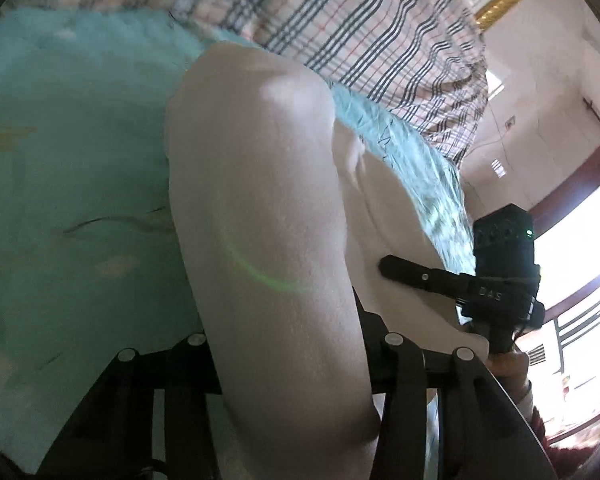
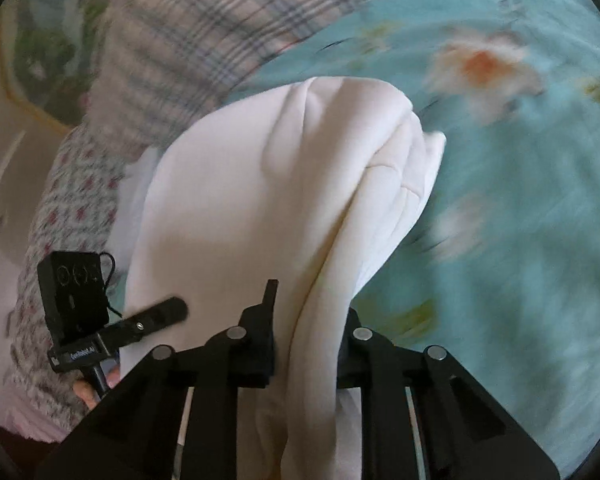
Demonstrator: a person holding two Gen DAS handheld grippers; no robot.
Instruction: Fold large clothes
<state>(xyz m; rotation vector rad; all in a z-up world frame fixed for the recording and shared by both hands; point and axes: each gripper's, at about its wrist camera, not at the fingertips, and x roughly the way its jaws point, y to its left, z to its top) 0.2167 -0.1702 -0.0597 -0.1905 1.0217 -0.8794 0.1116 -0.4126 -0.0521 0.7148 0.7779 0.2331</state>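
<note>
Both my left gripper [image 1: 296,360] and right gripper [image 2: 312,344] have their jaws clamped on the white garment [image 2: 260,184], which hangs ahead of them above the bed [image 2: 500,240]. I should keep even tension, lowering both edges together.

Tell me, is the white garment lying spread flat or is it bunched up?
Bunched up. The white garment hangs in thick draped folds from both tongs, right and left, above the teal bedsheet.
</note>
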